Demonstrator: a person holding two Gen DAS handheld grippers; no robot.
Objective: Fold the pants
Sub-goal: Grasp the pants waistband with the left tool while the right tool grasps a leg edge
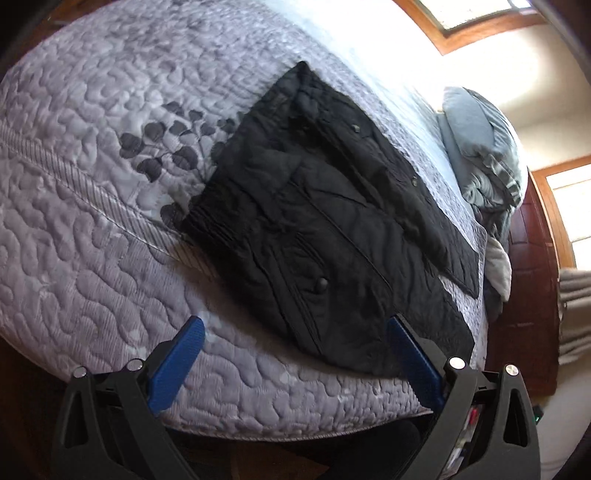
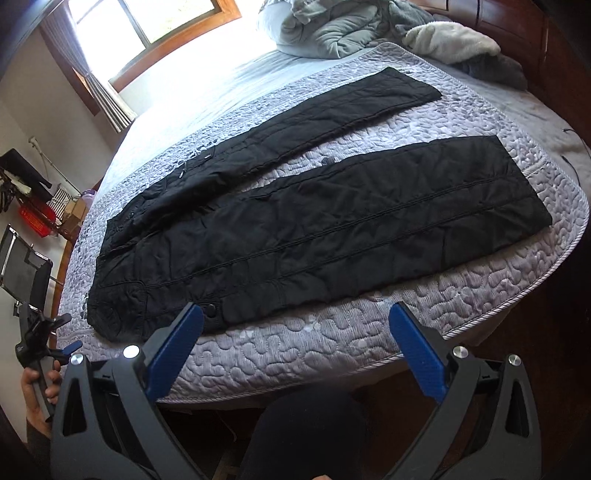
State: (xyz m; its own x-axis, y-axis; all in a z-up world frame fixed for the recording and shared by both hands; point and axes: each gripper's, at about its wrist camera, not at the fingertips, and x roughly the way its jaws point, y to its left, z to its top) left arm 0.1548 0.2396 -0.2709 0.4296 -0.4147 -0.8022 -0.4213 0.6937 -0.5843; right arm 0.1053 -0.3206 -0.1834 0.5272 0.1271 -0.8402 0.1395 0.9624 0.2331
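Observation:
Black quilted pants (image 2: 295,221) lie flat and unfolded on the bed, waist at the left, the two legs spread apart toward the right. In the left wrist view the pants (image 1: 325,221) are seen from the waist end. My left gripper (image 1: 295,328) is open and empty, hovering just before the waist corner near the bed's edge. It also shows at the far left of the right wrist view (image 2: 55,350), held in a hand. My right gripper (image 2: 295,317) is open and empty, above the bed's near edge, just in front of the nearer leg.
The bed has a grey quilted cover (image 2: 332,339). Pillows and crumpled grey and white blankets (image 2: 369,33) lie at the head. A dark wooden bed frame (image 2: 517,22) stands beyond. Clutter and a folding chair (image 2: 26,258) are at the left. My knee (image 2: 306,435) is below.

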